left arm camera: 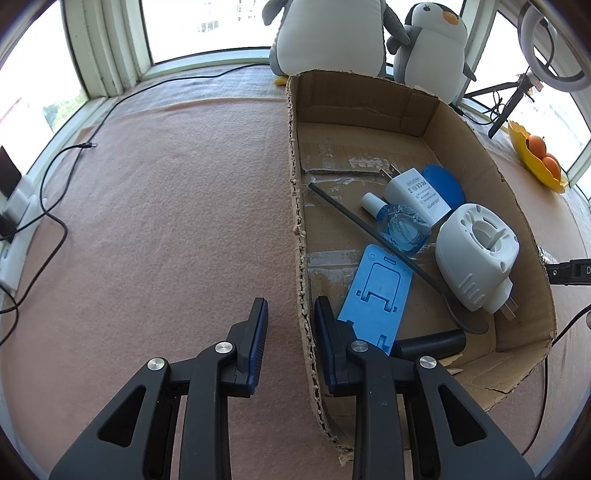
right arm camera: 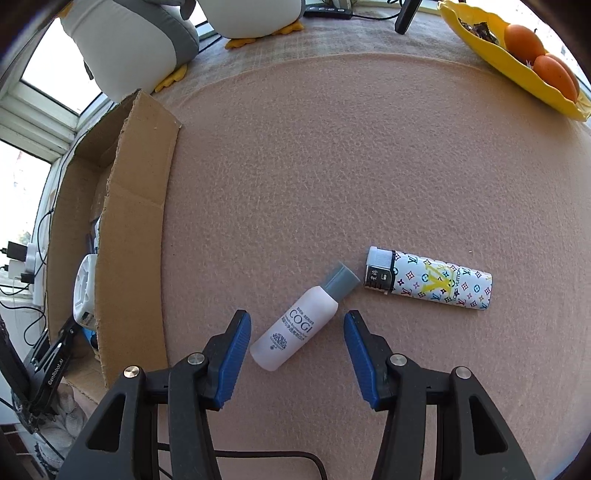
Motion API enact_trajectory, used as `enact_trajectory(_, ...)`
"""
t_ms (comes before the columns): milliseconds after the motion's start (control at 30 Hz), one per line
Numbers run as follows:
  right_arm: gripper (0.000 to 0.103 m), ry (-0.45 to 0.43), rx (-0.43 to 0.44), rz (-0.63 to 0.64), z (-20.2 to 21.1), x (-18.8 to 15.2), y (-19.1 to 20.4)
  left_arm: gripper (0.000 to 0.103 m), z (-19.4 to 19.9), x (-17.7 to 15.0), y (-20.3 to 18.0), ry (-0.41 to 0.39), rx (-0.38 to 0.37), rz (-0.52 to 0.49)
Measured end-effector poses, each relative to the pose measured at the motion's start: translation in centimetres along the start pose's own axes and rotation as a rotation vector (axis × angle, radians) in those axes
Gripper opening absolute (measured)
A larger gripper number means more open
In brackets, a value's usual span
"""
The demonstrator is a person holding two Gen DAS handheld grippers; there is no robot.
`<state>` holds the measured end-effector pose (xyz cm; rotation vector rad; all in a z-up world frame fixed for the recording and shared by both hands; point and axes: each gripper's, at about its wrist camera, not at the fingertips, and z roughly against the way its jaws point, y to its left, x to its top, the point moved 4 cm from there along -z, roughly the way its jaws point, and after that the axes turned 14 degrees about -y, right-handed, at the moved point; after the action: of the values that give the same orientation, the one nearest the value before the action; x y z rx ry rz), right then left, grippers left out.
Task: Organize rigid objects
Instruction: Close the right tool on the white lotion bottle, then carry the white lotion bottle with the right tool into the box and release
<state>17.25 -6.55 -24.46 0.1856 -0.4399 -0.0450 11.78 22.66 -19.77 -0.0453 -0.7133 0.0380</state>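
In the right wrist view, a small white bottle (right arm camera: 295, 325) with a grey cap lies on the pink felt, between my right gripper's open fingers. My right gripper (right arm camera: 297, 325) is open around it, not touching. A patterned white lighter (right arm camera: 430, 282) lies just right of the bottle. In the left wrist view, my left gripper (left arm camera: 290, 314) is open and straddles the left wall of the cardboard box (left arm camera: 295, 184). The box holds a blue phone stand (left arm camera: 376, 295), a white charger (left arm camera: 417, 195), a blue clear bottle (left arm camera: 400, 225), a white plug-in device (left arm camera: 476, 254) and a dark long-handled tool (left arm camera: 369, 221).
Two plush penguins (left arm camera: 332, 33) sit behind the box by the window. A yellow dish with oranges (right arm camera: 517, 55) stands at the far right. Black cables (left arm camera: 55, 206) and a power strip lie at the left edge. The box also shows at the left of the right wrist view (right arm camera: 136, 206).
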Motion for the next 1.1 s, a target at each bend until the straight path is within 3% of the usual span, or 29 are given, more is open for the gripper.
enact_trajectory(100, 0.046, 0.006, -0.021, 0.088, -0.1, -0.2, 0.8, 0.025, 0.0, 0.0, 0.1, 0.001, -0.003, 0.001)
enact_trajectory(233, 0.032, 0.015, -0.042, 0.172, -0.2, -0.5, 1.0, 0.025, -0.1, 0.0, 0.1, 0.0, -0.003, 0.002)
enact_trajectory(500, 0.018, 0.002, -0.023, 0.189, 0.2, -0.5, 0.1, 0.025, -0.1, 0.0, 0.2, 0.0, -0.003, 0.003)
enact_trajectory(900, 0.018, -0.123, 0.034, 0.164, 3.1, -1.2, 0.3, 0.025, 0.0, 0.0, 0.2, 0.0, 0.003, -0.002)
enact_trajectory(1100, 0.018, -0.22, 0.097, 0.192, 6.5, 0.9, 4.2, 0.025, 0.0, 0.0, 0.2, 0.0, 0.002, -0.002)
